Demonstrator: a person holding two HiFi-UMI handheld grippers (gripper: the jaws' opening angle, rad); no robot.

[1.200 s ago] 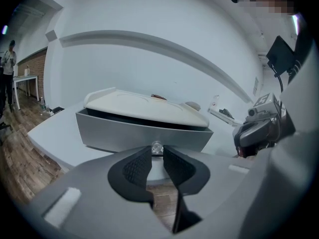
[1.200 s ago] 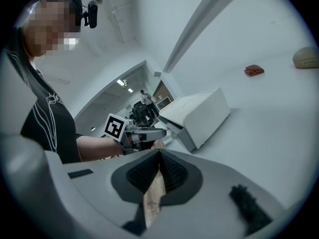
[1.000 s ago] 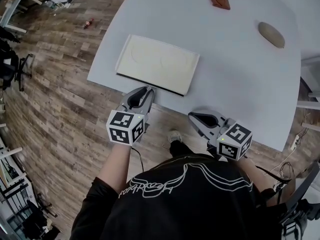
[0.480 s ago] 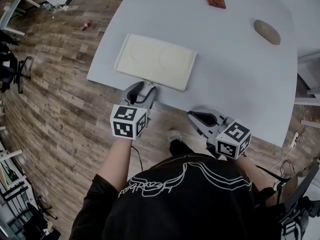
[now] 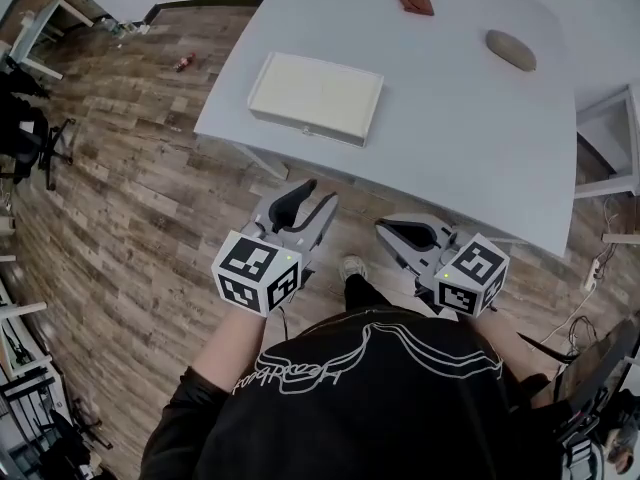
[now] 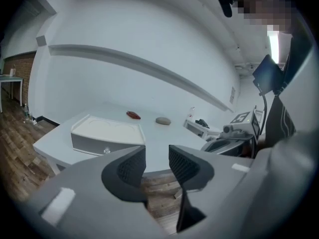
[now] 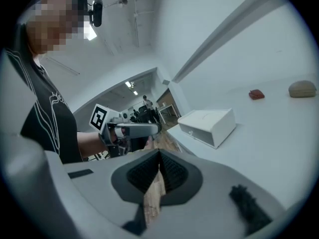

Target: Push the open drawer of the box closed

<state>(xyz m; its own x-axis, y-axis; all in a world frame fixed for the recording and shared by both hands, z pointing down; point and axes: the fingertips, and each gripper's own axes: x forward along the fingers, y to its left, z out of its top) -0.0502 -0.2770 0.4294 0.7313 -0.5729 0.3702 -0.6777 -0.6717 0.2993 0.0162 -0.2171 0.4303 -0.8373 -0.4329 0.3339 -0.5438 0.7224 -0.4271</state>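
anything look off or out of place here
Nothing much. The box sits flat near the table edge with its drawer front flush, not sticking out. The only stray thing is a small red object lying on the wooden floor beside the table.

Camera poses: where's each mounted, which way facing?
Head view: on person's head, steeply down at table, box, left gripper, right gripper, black shirt.
Left gripper view: on-gripper, along its empty, opening jaws toward the box front.
Right gripper view: on-gripper, along its shut jaws; box, shirt, arm show.
Shared: all see the box; each gripper view sees the other gripper.
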